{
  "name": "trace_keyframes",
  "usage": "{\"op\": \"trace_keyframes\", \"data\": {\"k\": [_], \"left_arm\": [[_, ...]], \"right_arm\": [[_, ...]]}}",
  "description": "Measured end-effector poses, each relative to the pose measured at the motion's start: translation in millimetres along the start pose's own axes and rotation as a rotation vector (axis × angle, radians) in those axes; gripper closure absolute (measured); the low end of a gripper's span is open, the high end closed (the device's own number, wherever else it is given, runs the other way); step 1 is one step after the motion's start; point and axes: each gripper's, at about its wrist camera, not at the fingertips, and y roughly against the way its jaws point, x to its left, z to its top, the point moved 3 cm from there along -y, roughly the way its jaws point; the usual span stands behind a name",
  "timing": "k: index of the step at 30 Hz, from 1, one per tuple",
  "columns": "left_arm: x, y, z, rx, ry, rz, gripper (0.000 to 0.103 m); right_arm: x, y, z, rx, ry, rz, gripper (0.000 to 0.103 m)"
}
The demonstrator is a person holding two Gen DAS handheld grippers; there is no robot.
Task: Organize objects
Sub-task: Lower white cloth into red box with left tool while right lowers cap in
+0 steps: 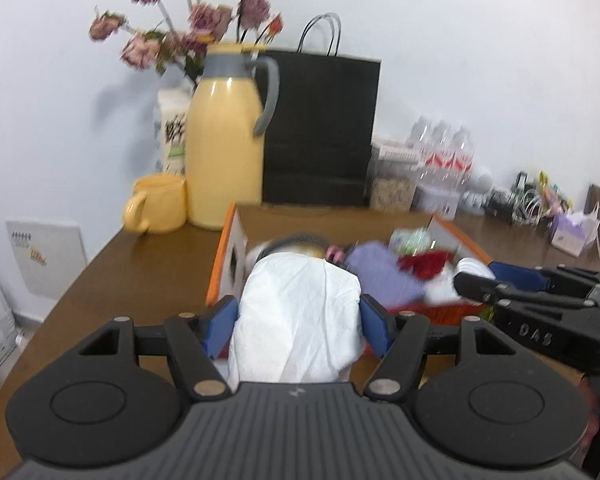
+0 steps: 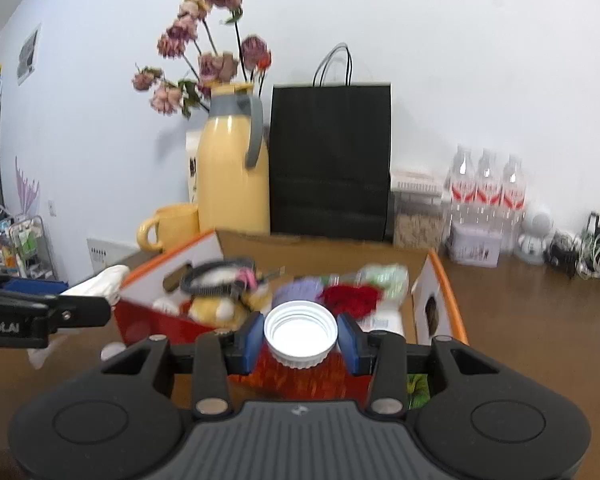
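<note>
Box (image 2: 436,280) on the counter (image 1: 100,280) already holds mixed items, so sorting looks well advanced; two pieces remain in hand, neither yet dropped in. Left hand-held gripper (image 1: 298,322) is clamped on a white tissue wad (image 1: 300,320), held at the box's near edge, long axis running toward 12 o'clock into the box. Right hand-held gripper (image 2: 300,338) pinches a white cap (image 2: 300,330) over the box's near wall, open side facing the camera; no long axis. Jug (image 1: 224,140) stands at 11 o'clock, bag (image 1: 320,128) at 12.
</note>
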Motion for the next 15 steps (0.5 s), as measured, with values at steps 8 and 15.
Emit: {"op": "trace_keyframes", "data": {"k": [8, 15], "left_arm": [[-19.7, -27.8, 46.0, -0.067, 0.001, -0.034, 0.036], [-31.6, -74.6, 58.6, -0.041, 0.017, -0.047, 0.036]], "right_arm": [[-10.4, -24.9, 36.7, -0.064, 0.0, -0.028, 0.064], [-19.9, -69.5, 42.5, -0.042, 0.005, -0.045, 0.064]]}}
